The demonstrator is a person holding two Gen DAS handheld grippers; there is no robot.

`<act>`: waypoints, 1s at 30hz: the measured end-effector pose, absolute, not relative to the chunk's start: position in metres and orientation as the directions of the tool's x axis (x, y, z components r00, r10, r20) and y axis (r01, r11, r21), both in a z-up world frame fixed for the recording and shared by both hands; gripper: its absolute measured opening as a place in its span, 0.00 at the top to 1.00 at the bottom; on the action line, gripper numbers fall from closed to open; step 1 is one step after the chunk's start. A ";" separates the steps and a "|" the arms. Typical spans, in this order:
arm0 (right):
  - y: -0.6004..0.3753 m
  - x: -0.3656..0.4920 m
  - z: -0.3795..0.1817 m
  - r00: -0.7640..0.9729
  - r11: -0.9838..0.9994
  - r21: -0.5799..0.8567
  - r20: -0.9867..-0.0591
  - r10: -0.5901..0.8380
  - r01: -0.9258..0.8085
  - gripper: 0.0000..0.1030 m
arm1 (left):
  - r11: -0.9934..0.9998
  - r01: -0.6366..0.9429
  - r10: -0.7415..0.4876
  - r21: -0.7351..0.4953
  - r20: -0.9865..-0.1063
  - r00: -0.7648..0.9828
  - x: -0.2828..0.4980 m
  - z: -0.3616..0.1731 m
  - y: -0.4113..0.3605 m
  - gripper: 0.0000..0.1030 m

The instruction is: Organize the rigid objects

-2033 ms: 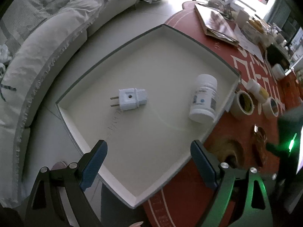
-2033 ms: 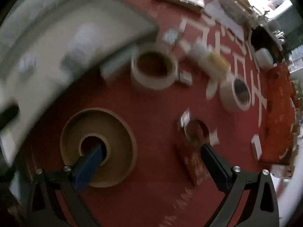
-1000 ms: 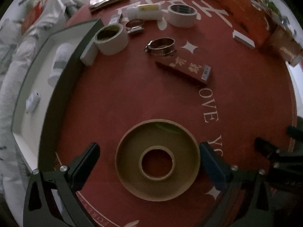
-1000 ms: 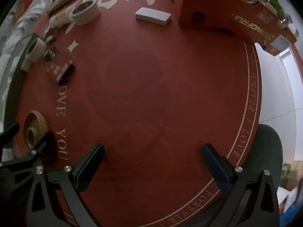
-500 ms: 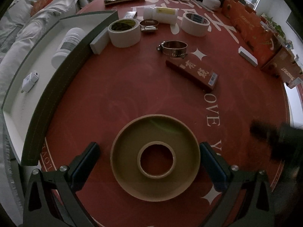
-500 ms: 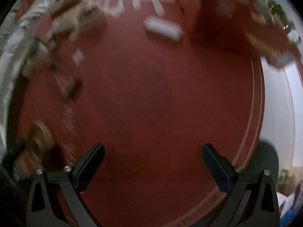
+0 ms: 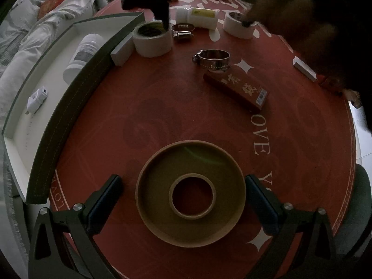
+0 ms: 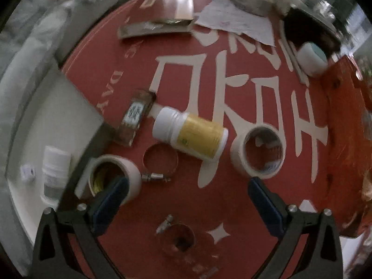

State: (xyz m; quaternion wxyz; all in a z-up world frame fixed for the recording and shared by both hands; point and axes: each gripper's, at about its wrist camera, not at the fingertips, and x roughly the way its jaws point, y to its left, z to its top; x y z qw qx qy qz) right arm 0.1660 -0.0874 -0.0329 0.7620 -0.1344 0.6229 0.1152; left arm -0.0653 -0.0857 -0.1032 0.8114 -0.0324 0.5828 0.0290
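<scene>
Brown spool [image 7: 190,197] sits between my left gripper [image 7: 183,195] jaws, spread wide; I'd centre, then squeeze. Right gripper [image 8: 186,193] gapes empty over the table's far edge.

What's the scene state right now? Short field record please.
surface: red round table
tray: white bottle, plug adapter inside
left gripper: open, straddling brown tape spool
right gripper: open, empty, above the table
ahead of right gripper: yellow-label bottle lying down, hose clamp, two white tape rolls
</scene>
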 end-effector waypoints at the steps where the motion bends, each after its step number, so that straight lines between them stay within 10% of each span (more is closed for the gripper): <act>1: -0.089 0.163 -0.035 0.169 0.926 -0.107 -0.984 -0.047 -0.361 0.00 | 0.996 -0.086 0.009 -0.019 -0.948 0.319 -0.065 -0.104 -0.086 0.00; 4: -0.103 0.141 -0.039 0.154 0.860 -0.234 -0.971 -0.182 -0.453 0.00 | 0.996 -0.087 0.009 -0.020 -0.946 0.323 -0.065 -0.104 -0.087 0.00; 9: -0.107 0.143 0.001 0.229 0.924 -0.026 -0.971 0.067 -0.382 0.00 | 0.996 -0.092 0.009 -0.022 -0.946 0.325 -0.069 -0.103 -0.084 0.00; 19: -0.037 0.153 -0.048 0.240 0.843 -0.105 -0.970 0.029 -0.527 0.00 | 0.996 -0.086 0.012 -0.017 -0.943 0.331 -0.074 -0.105 -0.078 0.00; 30: -0.178 0.105 -0.039 0.096 0.963 0.047 -0.993 0.075 -0.264 0.00 | 0.996 -0.091 0.015 -0.017 -0.941 0.337 -0.083 -0.104 -0.075 0.00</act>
